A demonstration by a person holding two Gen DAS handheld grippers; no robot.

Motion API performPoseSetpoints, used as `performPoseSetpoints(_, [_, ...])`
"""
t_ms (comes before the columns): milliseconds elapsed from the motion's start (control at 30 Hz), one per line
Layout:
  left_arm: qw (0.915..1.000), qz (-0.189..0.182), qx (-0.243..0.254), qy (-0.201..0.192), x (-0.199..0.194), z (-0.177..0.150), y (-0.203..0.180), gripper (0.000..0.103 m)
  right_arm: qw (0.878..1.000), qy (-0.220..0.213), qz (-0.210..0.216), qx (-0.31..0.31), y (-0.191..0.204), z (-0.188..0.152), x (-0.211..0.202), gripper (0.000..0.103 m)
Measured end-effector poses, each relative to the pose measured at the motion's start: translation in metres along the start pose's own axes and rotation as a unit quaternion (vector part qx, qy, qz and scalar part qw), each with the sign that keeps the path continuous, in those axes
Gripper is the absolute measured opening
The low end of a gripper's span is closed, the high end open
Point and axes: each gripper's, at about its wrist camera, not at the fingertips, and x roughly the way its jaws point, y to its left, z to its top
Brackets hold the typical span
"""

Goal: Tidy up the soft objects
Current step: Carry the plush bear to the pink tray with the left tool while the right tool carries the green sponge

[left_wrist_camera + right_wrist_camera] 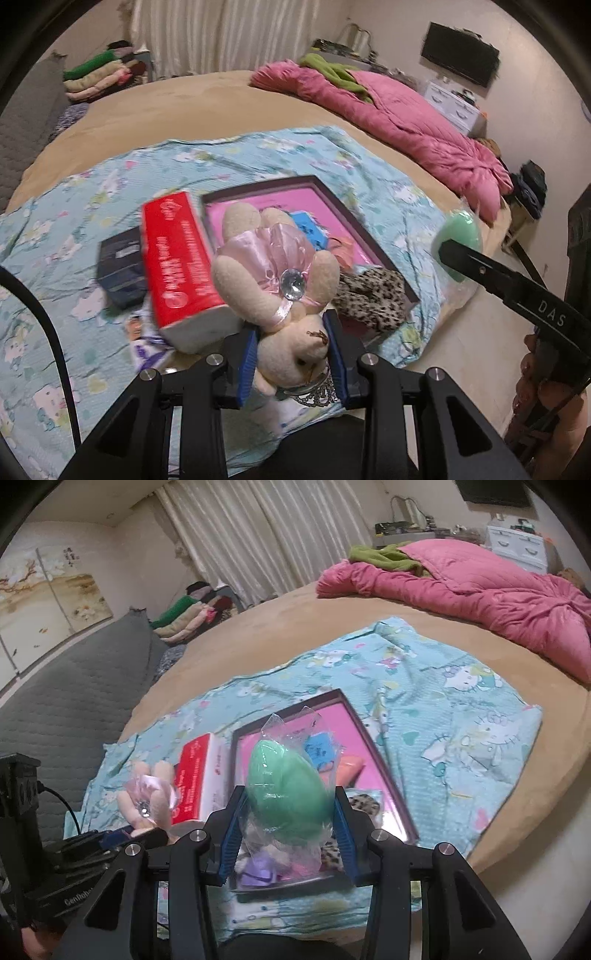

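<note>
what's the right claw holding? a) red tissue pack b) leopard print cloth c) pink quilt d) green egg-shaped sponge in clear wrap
d: the right claw has its blue pads closed on the green egg-shaped sponge in its clear wrapper, held above the tray.

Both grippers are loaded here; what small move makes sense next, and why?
Probably carry the green sponge in the right gripper forward and lower it into the tray. The tray's pink floor still shows bare space, and the left gripper holds the plush toy beside it.
</note>
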Motion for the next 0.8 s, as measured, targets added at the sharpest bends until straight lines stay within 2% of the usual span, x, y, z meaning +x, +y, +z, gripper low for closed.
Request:
performPoseSetpoints(400, [0.9972,-0.038,0.041,0.05,0.066,0.0,-0.046,0.034,0.999,0.011,-0.01,0.038,-0.035,-0.003,0.011,0.046])
performPoseSetpoints(800, [0.9944,-0.044,0.053,0.081,0.101,-0.004,-0.06,0.035,0.996,0.052,-0.074,0.024,-0.054,-0.015,0.039,0.046])
